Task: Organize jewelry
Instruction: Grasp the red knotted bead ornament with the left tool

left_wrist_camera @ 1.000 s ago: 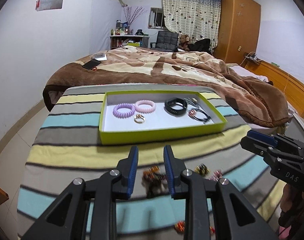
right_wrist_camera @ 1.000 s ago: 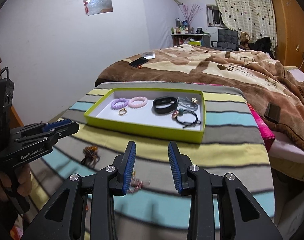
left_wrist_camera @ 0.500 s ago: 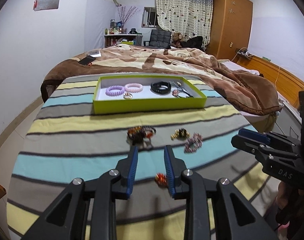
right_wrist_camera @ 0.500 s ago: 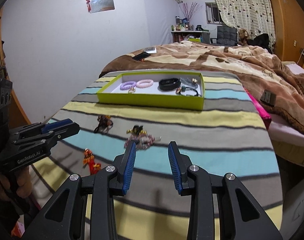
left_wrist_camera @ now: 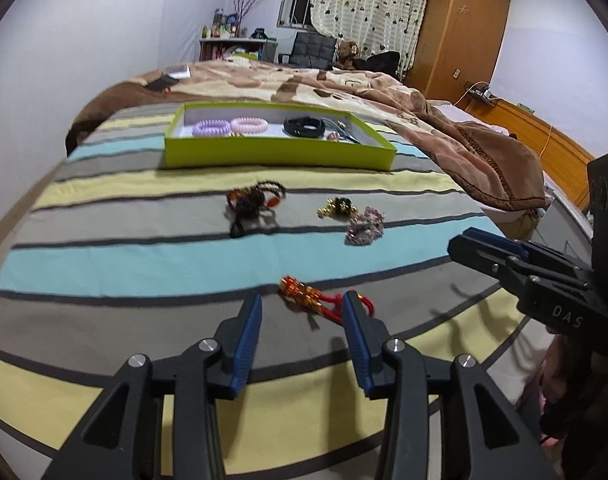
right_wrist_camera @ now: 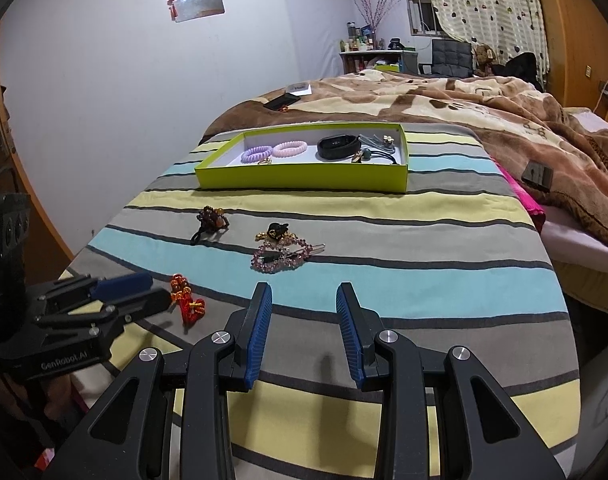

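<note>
A lime green tray (left_wrist_camera: 280, 156) (right_wrist_camera: 304, 178) at the far side of the striped cloth holds a purple coil tie (left_wrist_camera: 210, 127), a pink coil tie (left_wrist_camera: 249, 124), a black band (left_wrist_camera: 304, 126) and cords. Loose on the cloth lie a dark beaded tie (left_wrist_camera: 256, 200) (right_wrist_camera: 212, 218), a gold-and-black piece (left_wrist_camera: 337, 206) (right_wrist_camera: 276, 232), a pink crystal heart clip (left_wrist_camera: 365, 226) (right_wrist_camera: 280, 258) and a red-and-gold bead charm (left_wrist_camera: 300, 290) (right_wrist_camera: 186, 296). My left gripper (left_wrist_camera: 302, 300) (right_wrist_camera: 144, 288) is opening, the charm lying untouched between its tips. My right gripper (right_wrist_camera: 304, 288) (left_wrist_camera: 463, 240) stands open, nothing between its fingers.
Behind the tray spreads a bed with a brown blanket (right_wrist_camera: 483, 104) and a black phone (right_wrist_camera: 282, 102) on it. A pink fabric edge (right_wrist_camera: 523, 196) shows at the cloth's right side, where the surface drops off. A wooden wardrobe (left_wrist_camera: 459, 28) stands at the back right.
Both grippers drew back from the tray and sank toward the cloth's near part. The left jaws spread wider, and the red bead charm now lies between their tips.
</note>
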